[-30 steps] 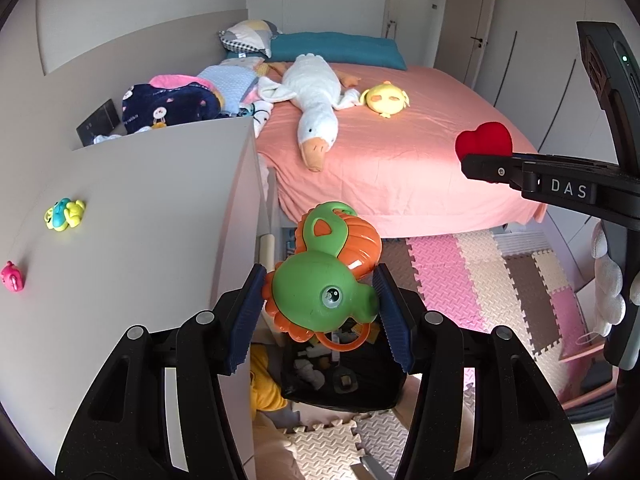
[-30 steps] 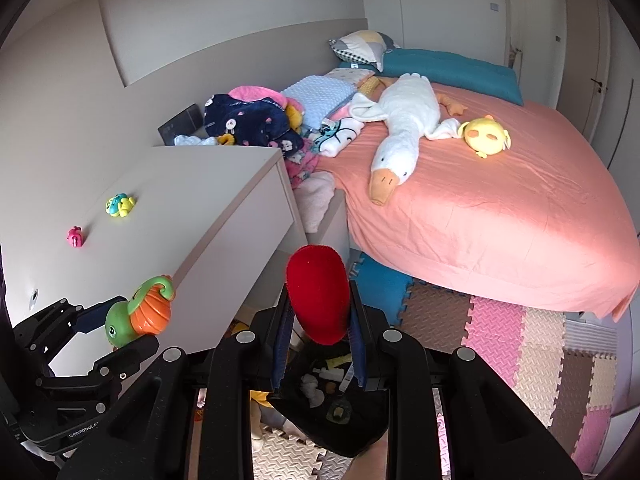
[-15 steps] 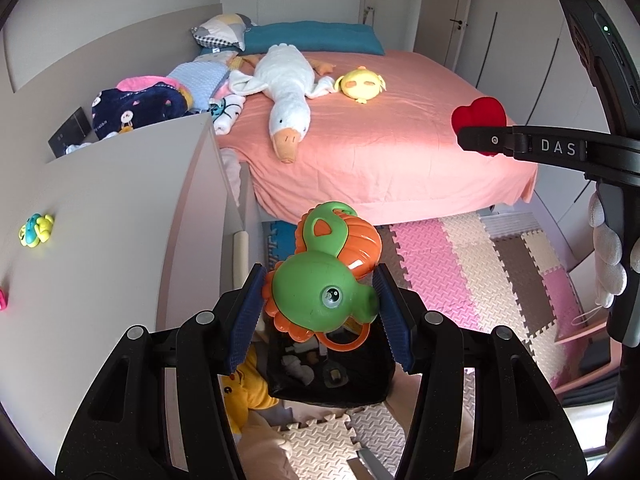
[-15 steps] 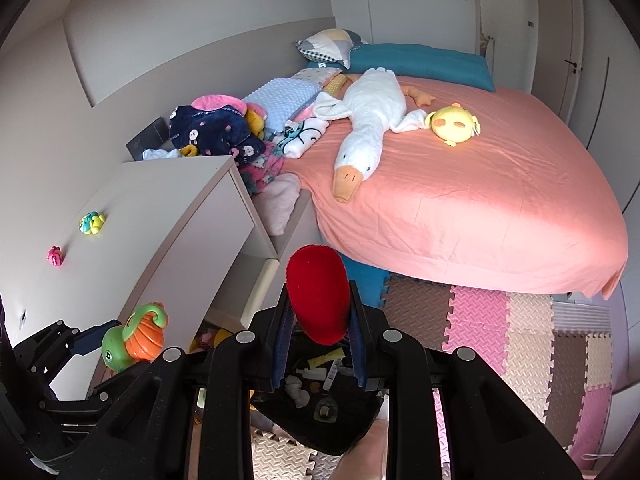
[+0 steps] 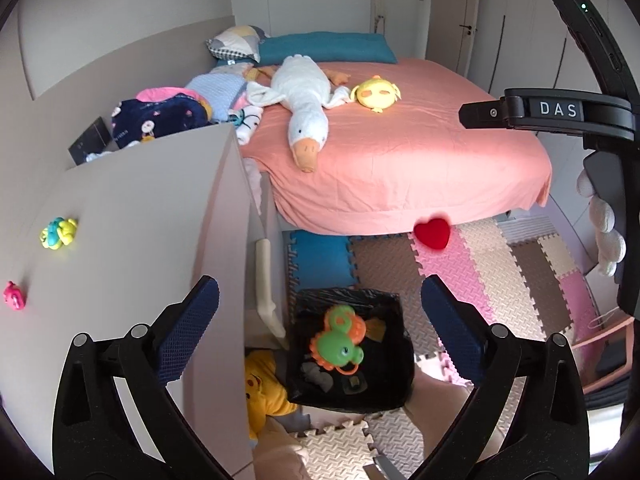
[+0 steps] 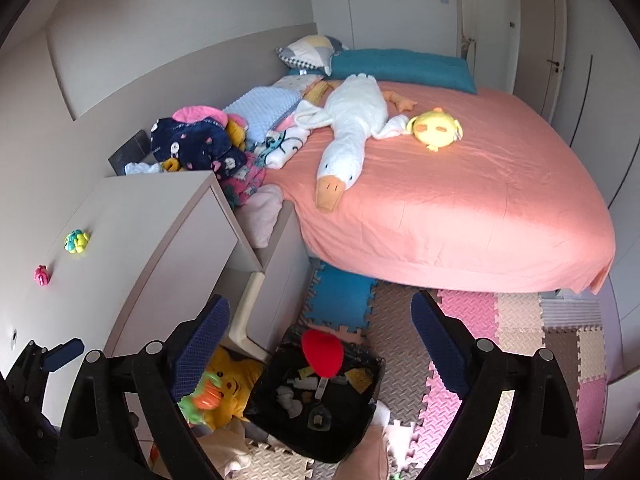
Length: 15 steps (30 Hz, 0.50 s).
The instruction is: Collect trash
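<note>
- My left hand-held gripper (image 5: 320, 316) was opening, its blue pads spread wide with nothing pressed between them; the green and orange plastic turtle toy (image 5: 338, 344) was below them, over the black-lined trash bin (image 5: 394, 380) on the floor.
- My right hand-held gripper (image 6: 320, 336) was opening too and gripped nothing; the red plush heart (image 6: 322, 352) hung blurred over the bin's far rim.
- What could go wrong: the heart looked near the rim, so I judged it might clip the edge and bounce onto the foam floor mat (image 6: 472, 316). The turtle could also miss, as the right wrist view put it beside the bin, over the yellow plush toy (image 6: 230, 380).
- The bin held scraps: white crumpled bits, a small yellow wrapper and other pieces too small to name.
- Two small toys, a yellow-blue one (image 5: 59, 232) and a pink one (image 5: 14, 297), sat on the beige bench (image 5: 152, 208), not yet collected.
</note>
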{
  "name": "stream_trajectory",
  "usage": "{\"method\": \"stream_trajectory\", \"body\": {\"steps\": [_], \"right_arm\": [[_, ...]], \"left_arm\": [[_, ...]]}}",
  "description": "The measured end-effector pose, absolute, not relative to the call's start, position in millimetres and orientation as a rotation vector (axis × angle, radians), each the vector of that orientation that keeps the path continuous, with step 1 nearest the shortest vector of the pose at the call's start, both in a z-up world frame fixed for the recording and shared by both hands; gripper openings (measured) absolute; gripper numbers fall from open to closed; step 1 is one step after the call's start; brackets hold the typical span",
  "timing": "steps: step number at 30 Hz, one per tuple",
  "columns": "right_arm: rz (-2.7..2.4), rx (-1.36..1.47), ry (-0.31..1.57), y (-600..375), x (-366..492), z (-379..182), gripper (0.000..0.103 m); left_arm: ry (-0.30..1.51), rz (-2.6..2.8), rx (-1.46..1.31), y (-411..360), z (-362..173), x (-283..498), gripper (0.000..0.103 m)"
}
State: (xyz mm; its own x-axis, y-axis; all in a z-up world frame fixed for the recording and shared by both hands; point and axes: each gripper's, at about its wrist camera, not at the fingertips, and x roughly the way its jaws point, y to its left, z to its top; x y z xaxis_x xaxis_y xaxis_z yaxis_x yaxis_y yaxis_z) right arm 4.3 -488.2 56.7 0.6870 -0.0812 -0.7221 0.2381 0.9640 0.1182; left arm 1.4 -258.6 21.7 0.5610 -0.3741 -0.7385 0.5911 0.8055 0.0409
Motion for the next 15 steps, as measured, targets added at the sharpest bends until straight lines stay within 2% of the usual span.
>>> {"method": "stream_trajectory", "body": {"steps": [15], "right_arm": [[-0.168, 0.184, 0.803, -474, 10, 62, 0.093]], "left_arm": [[0.825, -0.558, 0.252, -238, 18, 12, 0.098]]}}
